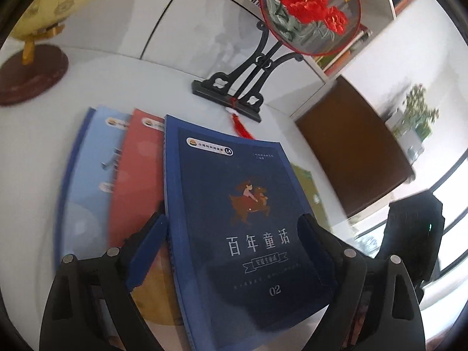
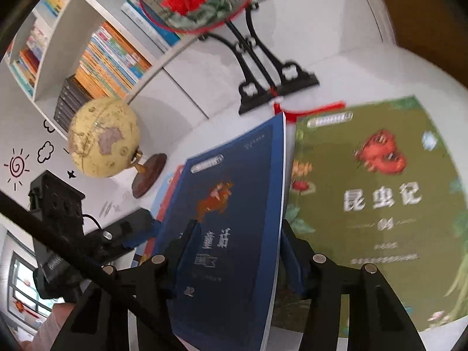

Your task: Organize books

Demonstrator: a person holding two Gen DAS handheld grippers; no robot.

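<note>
Both grippers, left [image 1: 234, 231] and right [image 2: 237, 234], pinch the navy book [image 1: 245, 222]; red [image 1: 137, 175] and pale-blue [image 1: 90, 163] books stacked, green book [image 2: 380, 204] left.

We are counting four books around the fan stand [image 1: 226, 95]: one dark blue book [image 1: 242, 219], one red book [image 1: 136, 172] and one light blue book [image 1: 93, 158] lying in front of it, and one green book [image 2: 377, 201] below its base; we are also seeing one embroidered fan [image 1: 310, 11] atop it; one globe [image 2: 103, 137] to its left; two grippers, the left gripper [image 1: 234, 231] and the right gripper [image 2: 237, 234].
</note>
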